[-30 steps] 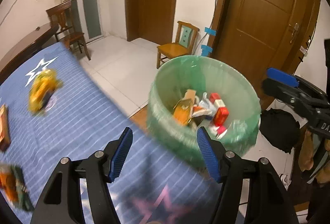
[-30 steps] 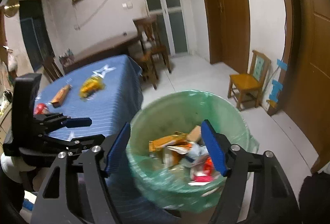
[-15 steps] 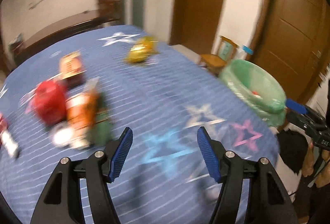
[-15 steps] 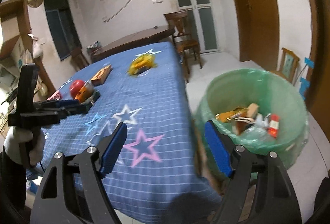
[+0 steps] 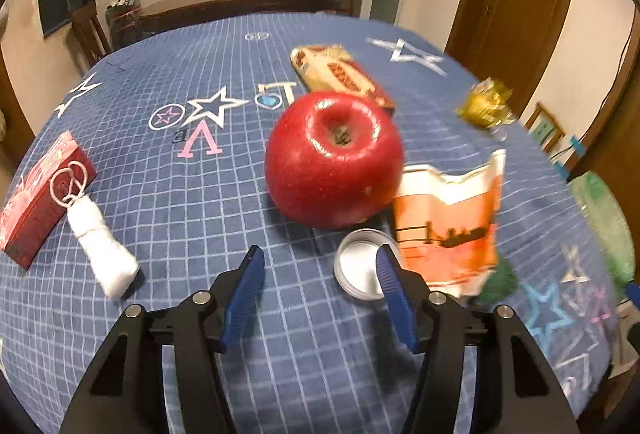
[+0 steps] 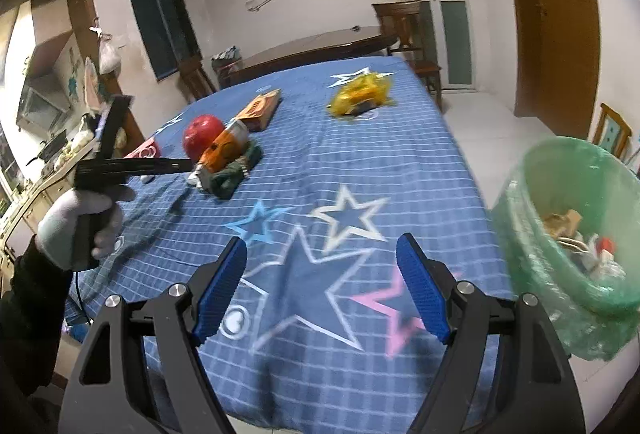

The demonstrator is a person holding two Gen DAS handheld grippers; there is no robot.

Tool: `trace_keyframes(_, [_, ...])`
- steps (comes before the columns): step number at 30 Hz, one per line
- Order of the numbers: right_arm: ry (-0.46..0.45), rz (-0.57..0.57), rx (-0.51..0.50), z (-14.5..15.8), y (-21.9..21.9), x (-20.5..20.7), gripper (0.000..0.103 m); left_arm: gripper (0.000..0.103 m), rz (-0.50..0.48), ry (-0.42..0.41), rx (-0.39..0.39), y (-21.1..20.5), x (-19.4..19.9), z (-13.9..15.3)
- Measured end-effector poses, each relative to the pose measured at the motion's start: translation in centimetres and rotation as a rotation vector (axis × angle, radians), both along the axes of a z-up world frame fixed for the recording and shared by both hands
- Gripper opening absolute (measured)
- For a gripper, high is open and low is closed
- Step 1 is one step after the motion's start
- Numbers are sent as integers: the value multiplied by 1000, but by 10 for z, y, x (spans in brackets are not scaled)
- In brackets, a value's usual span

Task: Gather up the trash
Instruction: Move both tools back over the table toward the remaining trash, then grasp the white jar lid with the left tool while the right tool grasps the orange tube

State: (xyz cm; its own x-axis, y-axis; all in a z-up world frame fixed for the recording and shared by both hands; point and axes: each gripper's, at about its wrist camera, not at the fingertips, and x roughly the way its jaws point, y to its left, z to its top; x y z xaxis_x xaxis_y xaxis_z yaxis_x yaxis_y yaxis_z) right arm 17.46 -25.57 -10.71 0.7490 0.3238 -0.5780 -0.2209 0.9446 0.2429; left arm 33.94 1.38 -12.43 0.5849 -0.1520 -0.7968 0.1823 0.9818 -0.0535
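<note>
Table [image 6: 400, 154]: blue checked cloth with printed stars; carries all loose items.
Bin [image 6: 532, 218]: green liner, off the table's near right corner in right wrist view; boxes and wrappers inside, blurred. Only a green smear at the right edge of left wrist view.
Apple [image 5: 334, 158]: red, glossy, stem hollow up, mid-table, straight ahead of the left claw.
Orange pouch [image 5: 448, 222]: torn top, dark skyline print, touching the apple's right side, lying over a dark green item [image 5: 498, 280] that is mostly hidden.
Red box [image 5: 40, 194]: left edge of table, cut off by the frame, white looped print on the end.
Snack packet [image 5: 340, 74]: tan and red, behind the apple, partly covered by it.
White roll [image 5: 102, 242]: cloth or paper, cannot tell which; one end against the red box.
Yellow wrapper [image 5: 486, 104]: crinkled, far right, motion-blurred.
Clear lid [image 5: 360, 266]: round, shallow, just in front of the apple; right pad overlaps its edge.
Left gripper [image 5: 320, 288]: tilted down at the table; jaws closing, half wide, nothing between the pads.
Right gripper [image 6: 320, 288]: above the near star prints, jaws wide, nothing between them.
Left hand [image 6: 80, 226]: white glove, dark sleeve, fist round the grip handle, seen from the right wrist.
</note>
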Motion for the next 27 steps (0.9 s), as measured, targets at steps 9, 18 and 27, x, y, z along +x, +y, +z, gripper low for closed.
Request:
trace_keyframes(9, [16,85,-20,-1,35,22,74,60,36,9,97,28,-3,-9])
trace_keyframes(18, [58,192,-14,-8,78,59,74,60,80,-23,176,69,-29,-4])
trace_keyframes(27, [188,242,67,-9,107,131,66,60,-40,-56,39,63,-46,9])
